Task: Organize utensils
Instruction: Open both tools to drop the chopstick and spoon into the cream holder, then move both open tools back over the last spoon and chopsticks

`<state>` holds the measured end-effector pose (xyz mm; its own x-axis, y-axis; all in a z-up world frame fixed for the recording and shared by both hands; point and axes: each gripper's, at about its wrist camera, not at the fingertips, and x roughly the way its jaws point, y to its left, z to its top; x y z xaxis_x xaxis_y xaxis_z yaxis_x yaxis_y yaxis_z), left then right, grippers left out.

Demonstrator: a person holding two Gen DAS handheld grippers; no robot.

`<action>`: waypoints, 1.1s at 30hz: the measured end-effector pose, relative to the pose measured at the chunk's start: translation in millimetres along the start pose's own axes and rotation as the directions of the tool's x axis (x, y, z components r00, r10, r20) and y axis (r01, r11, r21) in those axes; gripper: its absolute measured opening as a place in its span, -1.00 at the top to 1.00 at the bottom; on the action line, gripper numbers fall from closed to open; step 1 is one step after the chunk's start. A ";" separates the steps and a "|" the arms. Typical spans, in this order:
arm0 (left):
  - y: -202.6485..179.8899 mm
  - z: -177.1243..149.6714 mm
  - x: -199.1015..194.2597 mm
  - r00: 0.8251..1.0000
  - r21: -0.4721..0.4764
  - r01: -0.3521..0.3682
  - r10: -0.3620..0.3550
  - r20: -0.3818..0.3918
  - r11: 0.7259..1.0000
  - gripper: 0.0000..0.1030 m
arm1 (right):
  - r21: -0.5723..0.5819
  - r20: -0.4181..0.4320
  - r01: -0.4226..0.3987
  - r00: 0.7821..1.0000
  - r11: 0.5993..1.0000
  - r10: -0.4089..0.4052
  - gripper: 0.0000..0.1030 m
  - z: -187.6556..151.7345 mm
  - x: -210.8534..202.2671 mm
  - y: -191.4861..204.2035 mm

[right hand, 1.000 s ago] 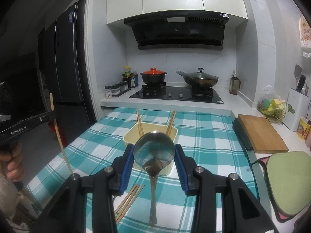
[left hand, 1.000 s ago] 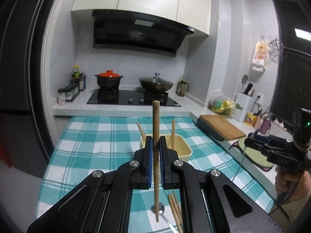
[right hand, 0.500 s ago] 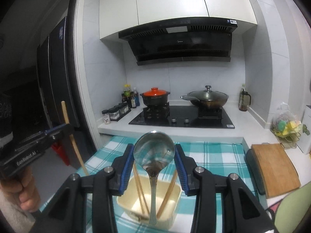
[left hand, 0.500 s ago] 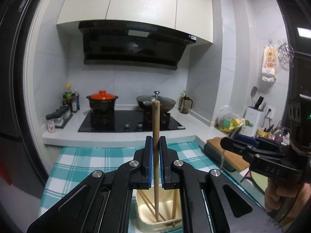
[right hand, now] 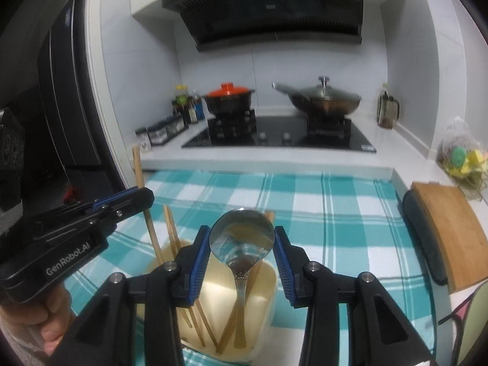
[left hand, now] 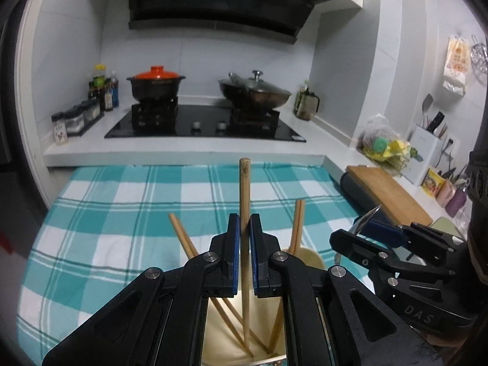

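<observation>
My left gripper (left hand: 244,228) is shut on a wooden chopstick (left hand: 244,189), held upright with its lower end inside the cream utensil holder (left hand: 311,257). My right gripper (right hand: 242,244) is shut on a metal spoon (right hand: 242,241), bowl up, handle down into the same holder (right hand: 268,277). Other chopsticks (left hand: 180,235) lean in the holder. The left gripper (right hand: 122,201) and its chopstick (right hand: 138,170) show at the left of the right wrist view; the right gripper (left hand: 363,228) shows at the right of the left wrist view.
The holder stands on a teal checked cloth (left hand: 122,207). Behind it is a hob (left hand: 201,125) with an orange-lidded pot (left hand: 156,84) and a wok (left hand: 254,91). A wooden cutting board (right hand: 445,228) lies at the right. Spice jars (left hand: 76,119) stand at the left.
Both grippers have come down and forward over the holder. The chopstick and the spoon handle now reach into it, and the two grippers are closer together.
</observation>
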<state>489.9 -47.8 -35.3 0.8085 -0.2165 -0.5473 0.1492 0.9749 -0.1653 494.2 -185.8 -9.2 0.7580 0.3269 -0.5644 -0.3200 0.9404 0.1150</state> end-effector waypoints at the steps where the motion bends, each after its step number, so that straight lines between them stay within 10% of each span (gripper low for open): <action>1: -0.3 -3.6 6.7 1.000 -0.001 -0.004 0.004 -0.017 1.000 0.92 | 0.002 -0.019 0.008 1.000 1.000 -0.008 0.19 -5.3 6.0 -2.1; 7: -6.3 -20.6 32.1 0.994 0.012 -0.042 0.043 -0.101 0.999 0.79 | 0.034 -0.097 0.066 0.993 0.997 -0.063 0.17 -20.3 36.4 -16.0; 10: -2.0 -18.3 19.9 0.991 -0.002 -0.065 0.064 -0.119 0.998 -0.15 | 0.079 -0.126 0.085 0.989 0.993 -0.075 0.12 -17.5 41.1 -23.9; 17: 27.0 -25.0 -87.8 0.994 0.135 -0.102 0.104 -0.013 0.986 -0.90 | 0.089 -0.040 0.079 0.996 0.993 -0.076 -0.02 -7.0 -38.5 -27.7; 23: 56.5 -105.3 -178.5 0.986 0.303 -0.133 0.156 -0.051 0.944 -0.95 | -0.071 -0.014 0.095 0.995 0.993 -0.096 -0.21 -81.5 -137.2 -7.9; 33: 43.3 -196.9 -254.9 0.997 0.112 -0.065 0.069 -0.036 0.992 -0.95 | -0.109 0.042 0.171 0.985 0.979 -0.167 -0.21 -200.6 -221.8 50.3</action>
<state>178.1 39.3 -64.5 0.7959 -0.1502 -0.5864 0.1595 0.9865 -0.0362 195.9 -229.8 -42.3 0.8241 0.1685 -0.5408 -0.2458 0.9665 -0.0734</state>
